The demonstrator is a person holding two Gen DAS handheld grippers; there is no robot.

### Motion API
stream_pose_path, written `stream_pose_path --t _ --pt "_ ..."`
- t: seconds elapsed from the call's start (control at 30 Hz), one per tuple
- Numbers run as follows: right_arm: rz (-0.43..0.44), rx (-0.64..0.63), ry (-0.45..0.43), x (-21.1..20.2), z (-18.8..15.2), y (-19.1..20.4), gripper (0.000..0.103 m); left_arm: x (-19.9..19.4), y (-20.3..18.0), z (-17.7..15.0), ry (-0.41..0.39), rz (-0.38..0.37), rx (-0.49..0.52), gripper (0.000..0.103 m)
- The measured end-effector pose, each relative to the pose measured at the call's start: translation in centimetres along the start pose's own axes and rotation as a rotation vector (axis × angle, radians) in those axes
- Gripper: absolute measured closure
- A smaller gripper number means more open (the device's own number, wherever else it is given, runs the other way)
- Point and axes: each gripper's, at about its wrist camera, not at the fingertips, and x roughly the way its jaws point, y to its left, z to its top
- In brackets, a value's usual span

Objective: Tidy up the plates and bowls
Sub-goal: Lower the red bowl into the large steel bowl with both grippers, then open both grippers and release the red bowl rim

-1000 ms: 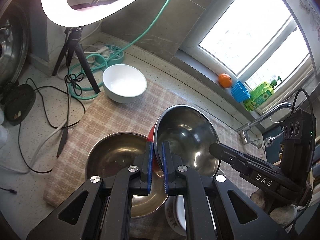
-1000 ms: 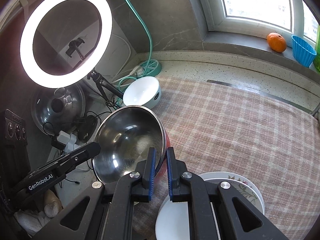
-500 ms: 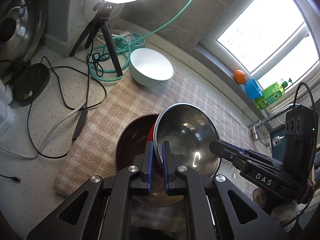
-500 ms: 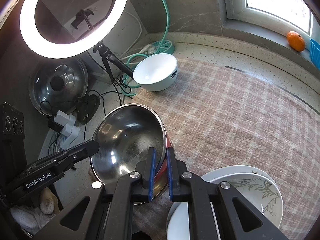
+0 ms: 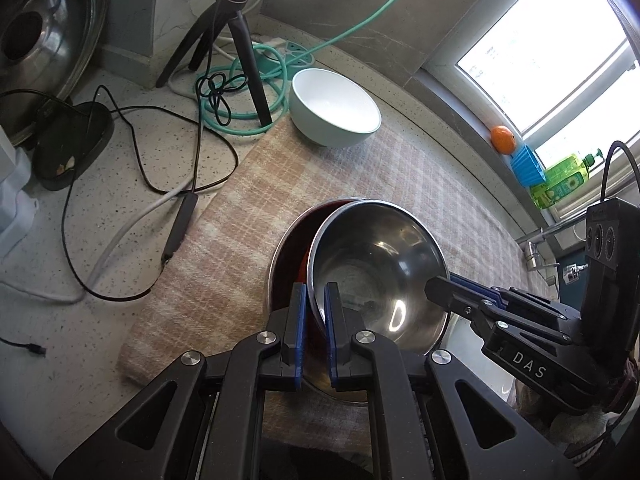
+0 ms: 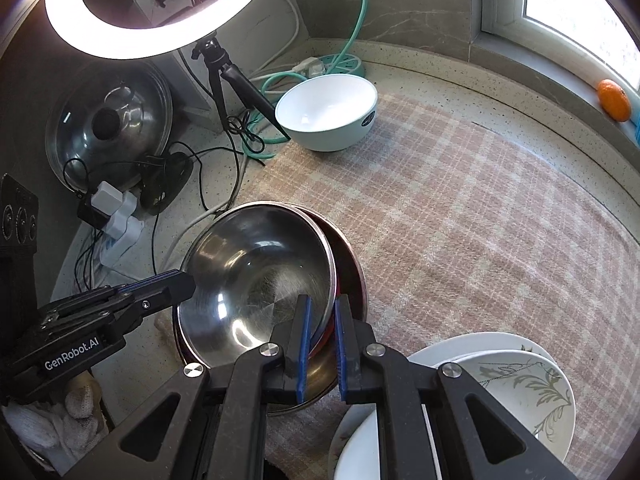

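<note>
Steel bowl: a shiny stainless steel bowl sits tilted inside a larger steel bowl, a red bowl showing as a sliver between the two; the stack rests on the plaid cloth near its edge toward the cables.
Left gripper: the left gripper has its blue-padded fingers pinching the rim of the top steel bowl, one pad inside, one outside.
Right gripper: the right gripper grips the opposite rim of the same bowl, fingers close together with the rim between them; seen from the left camera its tip touches the bowl's far edge.
White bowl: a pale, white-lined ceramic bowl stands alone at the cloth's far corner, just beside the tripod and the coiled green hose.
Plates: a stack of white plates, the top one with a leaf pattern, lies on the cloth beside the steel stack, partly under the right gripper.
Tabletop: the speckled stone tabletop carries black and white cables and a dark charger dish near its left edge.
Window sill: an orange and a blue cup sit on it; a green soap bottle stands next to them.
Ring light: glowing ring light above the tripod, with a pot lid leaning on the wall beside it.
</note>
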Motion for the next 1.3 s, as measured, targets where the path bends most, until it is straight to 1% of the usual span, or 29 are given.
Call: stream_pose_path --t 0.23,0.33,0.4,0.43,0.47,0.5,0.57,0.67,0.77,0.93,1.03,1.1,1.2,1.23,1.27,1.3 --pt "-0.021 -0.032 0.033 1.0 -0.2 0.6 0.090 0.7 0.4 -0.1 0.023 0.011 0.001 0.096" --pt "-0.030 -0.035 0.033 1.1 -0.2 0.6 0.089 1.1 0.4 -0.3 0.039 0.011 -0.002 0.096" --pt "-0.025 -0.033 0.042 1.3 -0.2 0.5 0.084 1.2 0.3 -0.4 0.046 0.012 0.002 0.096" --pt "-0.021 -0.031 0.042 1.3 -0.2 0.5 0.079 1.3 0.2 -0.4 0.048 0.014 0.004 0.096" --pt "-0.020 -0.030 0.038 1.2 -0.2 0.5 0.077 1.3 0.1 -0.4 0.044 0.019 0.011 0.096" --pt "-0.015 -0.030 0.033 1.2 -0.2 0.5 0.075 1.2 0.0 -0.4 0.038 0.028 0.017 0.096" --pt "-0.010 -0.033 0.023 1.0 -0.2 0.6 0.071 1.1 0.0 -0.4 0.028 0.035 0.017 0.096" --pt "-0.010 -0.028 0.001 0.5 0.0 0.6 0.069 0.8 0.1 -0.3 0.019 0.030 0.015 0.096" --pt "0.009 -0.008 -0.016 0.0 0.0 0.2 0.065 0.5 0.2 -0.2 0.010 0.024 0.010 0.096" --pt "0.034 0.017 -0.048 -0.8 -0.3 -0.3 0.065 -0.2 0.3 -0.2 -0.013 0.008 -0.003 0.096" --pt "0.055 0.037 -0.088 -1.5 -0.8 -0.8 0.063 -0.8 0.4 -0.2 -0.030 -0.022 -0.008 0.096" --pt "0.067 0.056 -0.106 -2.0 -1.2 -1.2 0.062 -1.2 0.4 -0.2 -0.048 -0.012 -0.005 0.096" --pt "0.082 0.076 -0.136 -2.9 -1.7 -1.9 0.062 -1.7 1.0 -0.2 -0.070 -0.023 -0.028 0.095" --pt "0.085 0.080 -0.150 -3.2 -1.8 -2.1 0.060 -1.9 1.3 -0.2 -0.077 -0.020 -0.036 0.095" --pt "0.088 0.086 -0.164 -3.6 -1.9 -2.4 0.051 -2.1 1.5 -0.1 -0.084 -0.020 -0.041 0.095" --pt "0.096 0.097 -0.180 -4.0 -2.0 -2.7 0.047 -2.3 1.8 -0.1 -0.091 -0.022 -0.046 0.093"
